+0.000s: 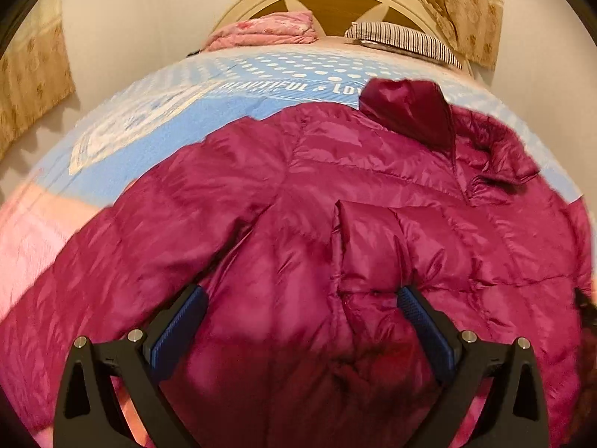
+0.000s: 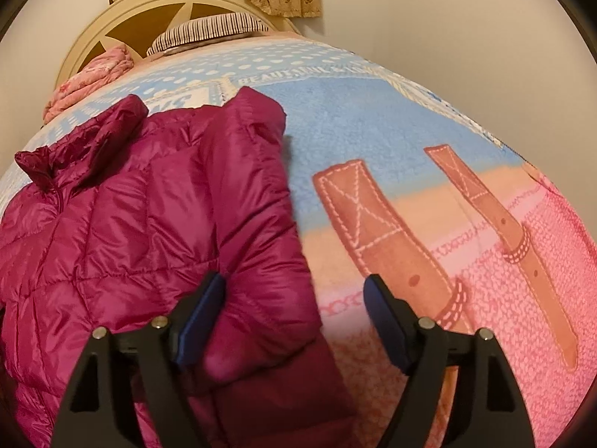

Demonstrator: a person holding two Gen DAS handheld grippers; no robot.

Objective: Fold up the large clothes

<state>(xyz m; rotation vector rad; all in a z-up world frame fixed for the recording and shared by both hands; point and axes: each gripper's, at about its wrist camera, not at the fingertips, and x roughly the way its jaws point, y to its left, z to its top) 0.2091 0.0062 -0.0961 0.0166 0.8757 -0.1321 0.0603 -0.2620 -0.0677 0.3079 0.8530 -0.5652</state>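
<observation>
Magenta quilted jacket (image 1: 335,224) lies spread on the bed (image 2: 373,130), under both wide-open, empty tools: left hand-held gripper (image 1: 302,310) should pinch the hem ahead, right hand-held gripper (image 2: 294,298) the folded sleeve (image 2: 253,194) by its left finger, lifting evenly.

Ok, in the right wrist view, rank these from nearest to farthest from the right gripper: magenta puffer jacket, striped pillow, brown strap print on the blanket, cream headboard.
1. Magenta puffer jacket, sleeve between the open jaws, left.
2. Brown strap print, just ahead, right.
3. Striped pillow, at the bed's far end.
4. Cream headboard, behind the pillow.
</observation>
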